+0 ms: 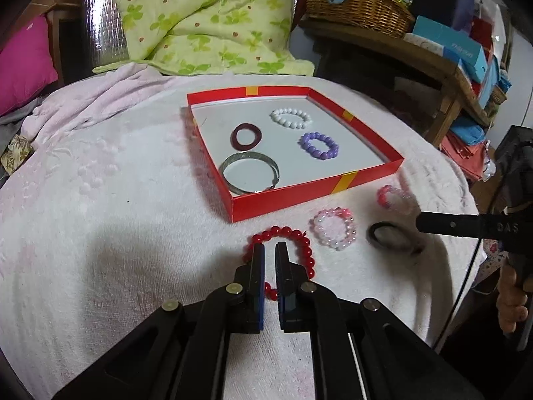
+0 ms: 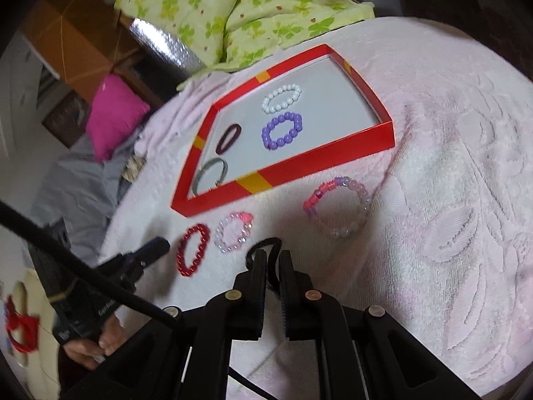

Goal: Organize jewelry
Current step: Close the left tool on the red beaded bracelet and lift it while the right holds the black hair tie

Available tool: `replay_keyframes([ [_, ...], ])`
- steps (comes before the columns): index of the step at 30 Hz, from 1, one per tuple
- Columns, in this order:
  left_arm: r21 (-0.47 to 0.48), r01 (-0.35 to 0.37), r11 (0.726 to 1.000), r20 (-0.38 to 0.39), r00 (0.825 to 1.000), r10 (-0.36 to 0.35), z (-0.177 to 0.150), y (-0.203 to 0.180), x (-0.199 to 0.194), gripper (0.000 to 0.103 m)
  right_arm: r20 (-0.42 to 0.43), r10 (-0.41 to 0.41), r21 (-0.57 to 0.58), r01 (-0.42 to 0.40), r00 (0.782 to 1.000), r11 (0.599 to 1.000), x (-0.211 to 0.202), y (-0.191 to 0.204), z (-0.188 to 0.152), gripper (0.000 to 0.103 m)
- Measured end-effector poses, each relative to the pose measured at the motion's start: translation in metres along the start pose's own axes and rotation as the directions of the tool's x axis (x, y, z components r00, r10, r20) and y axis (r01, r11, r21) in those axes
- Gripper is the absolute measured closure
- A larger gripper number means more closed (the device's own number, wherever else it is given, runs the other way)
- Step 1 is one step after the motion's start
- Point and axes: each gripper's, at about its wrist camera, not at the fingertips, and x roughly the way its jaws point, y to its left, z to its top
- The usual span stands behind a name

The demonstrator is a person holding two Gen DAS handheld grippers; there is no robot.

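A red tray (image 1: 283,205) (image 2: 333,160) on the pink towel holds a white bead bracelet (image 1: 290,117) (image 2: 281,98), a purple bead bracelet (image 1: 319,146) (image 2: 283,130), a dark red ring (image 1: 246,136) (image 2: 228,138) and a silver bangle (image 1: 250,173) (image 2: 211,175). In front of it lie a red bead bracelet (image 1: 306,245) (image 2: 193,249), a clear pink bracelet (image 1: 333,228) (image 2: 233,231), a pink-purple bracelet (image 1: 393,198) (image 2: 338,207) and a black ring (image 1: 388,236) (image 2: 266,243). My left gripper (image 1: 269,250) hovers over the red bracelet, jaws nearly shut, empty. My right gripper (image 2: 273,256) is narrow over the black ring.
A green floral quilt (image 1: 206,20) (image 2: 233,10) and a magenta pillow (image 1: 23,63) (image 2: 113,116) lie behind the tray. A wooden shelf (image 1: 416,53) with a wicker basket (image 1: 359,6) and boxes stands at the right. The towel (image 1: 100,216) spreads wide on the left.
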Motion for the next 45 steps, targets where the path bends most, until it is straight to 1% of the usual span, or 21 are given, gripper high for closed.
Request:
replay_keyframes([
  [4,-0.032,-0.022,0.999,-0.03,0.999,0.021,-0.001,0.008,0.008,0.097,-0.014,-0.017,0.011,0.018,1.0,1.0,0.003,0.0,0.0,0.095],
  [5,-0.041,-0.024,0.999,-0.046,0.999,0.022,-0.001,0.009,0.01,0.088,-0.021,-0.02,0.008,0.02,1.0,1.0,0.004,0.0,0.0,0.095],
  [6,-0.045,-0.036,0.998,-0.061,0.998,0.033,-0.001,0.01,0.012,0.066,-0.033,-0.037,-0.003,0.037,0.999,0.999,0.007,0.001,-0.001,0.095],
  [8,-0.044,-0.059,0.997,-0.05,0.997,0.057,-0.003,0.008,0.011,0.043,-0.054,-0.073,-0.019,0.072,0.996,0.997,0.012,0.001,-0.003,0.095],
  [11,-0.008,-0.052,0.999,-0.017,0.999,0.052,-0.001,0.002,0.006,0.041,-0.069,-0.102,-0.018,0.101,0.992,0.995,0.014,-0.001,-0.003,0.092],
  [13,0.011,-0.056,0.998,-0.019,0.998,0.056,-0.002,-0.002,0.008,0.036,-0.054,-0.112,-0.012,0.112,0.992,0.994,0.012,-0.002,-0.001,0.092],
  [14,0.021,-0.059,0.998,-0.033,0.998,0.06,-0.004,-0.005,0.012,0.035,-0.045,-0.121,-0.008,0.121,0.992,0.993,0.01,-0.003,0.0,0.088],
  [15,0.029,-0.058,0.998,-0.048,0.997,0.059,-0.005,-0.006,0.016,0.035,-0.04,-0.126,-0.008,0.126,0.991,0.992,0.01,-0.004,0.0,0.084],
  [16,0.037,-0.056,0.998,-0.064,0.996,0.058,-0.007,-0.008,0.02,0.035,-0.039,-0.129,-0.011,0.129,0.991,0.992,0.01,-0.003,0.0,0.075],
  [18,0.051,-0.069,0.996,-0.099,0.992,0.074,-0.01,-0.01,0.029,0.035,-0.048,-0.128,-0.024,0.127,0.991,0.992,0.012,-0.002,0.0,0.067],
  [20,0.043,-0.068,0.997,-0.114,0.991,0.072,-0.013,-0.009,0.033,0.038,-0.054,-0.126,-0.041,0.124,0.991,0.991,0.014,0.0,-0.001,0.065],
  [23,0.041,-0.035,0.999,-0.102,0.994,0.039,-0.014,-0.01,0.03,0.069,-0.064,-0.125,-0.075,0.12,0.99,0.99,0.019,0.007,-0.004,0.065],
  [24,0.036,-0.027,0.999,-0.1,0.994,0.031,-0.013,-0.009,0.03,0.076,-0.075,-0.129,-0.097,0.121,0.989,0.988,0.022,0.01,-0.006,0.065],
  [27,0.025,-0.023,0.999,-0.097,0.995,0.026,-0.013,-0.007,0.029,0.088,-0.081,-0.156,-0.172,0.14,0.985,0.975,0.028,0.019,-0.013,0.065],
  [28,0.022,-0.021,1.0,-0.092,0.995,0.023,-0.012,-0.006,0.028,0.094,-0.075,-0.175,-0.205,0.157,0.982,0.966,0.029,0.022,-0.015,0.07],
  [29,0.018,-0.017,1.0,-0.09,0.996,0.018,-0.012,-0.006,0.027,0.093,-0.064,-0.197,-0.236,0.177,0.978,0.956,0.029,0.026,-0.017,0.086],
  [30,0.016,-0.017,1.0,-0.084,0.996,0.019,-0.012,-0.005,0.025,0.093,-0.062,-0.213,-0.257,0.191,0.975,0.947,0.03,0.027,-0.018,0.092],
  [34,0.008,-0.005,1.0,-0.058,0.998,0.006,-0.008,-0.004,0.017,0.093,-0.05,-0.199,-0.23,0.182,0.979,0.956,0.024,0.022,-0.017,0.093],
  [40,-0.034,0.049,0.998,-0.001,0.999,-0.049,0.0,0.003,0.001,0.094,-0.003,-0.049,-0.101,0.048,0.999,0.994,0.002,0.009,-0.006,0.093],
  [43,-0.052,0.061,0.997,0.025,0.998,-0.059,0.003,0.007,-0.008,0.094,0.027,0.039,-0.035,-0.038,0.999,0.999,-0.009,0.002,-0.002,0.093],
  [45,-0.056,0.06,0.997,0.045,0.997,-0.058,0.005,0.009,-0.014,0.094,0.05,0.069,-0.014,-0.069,0.996,0.998,-0.013,0.002,0.0,0.093],
])
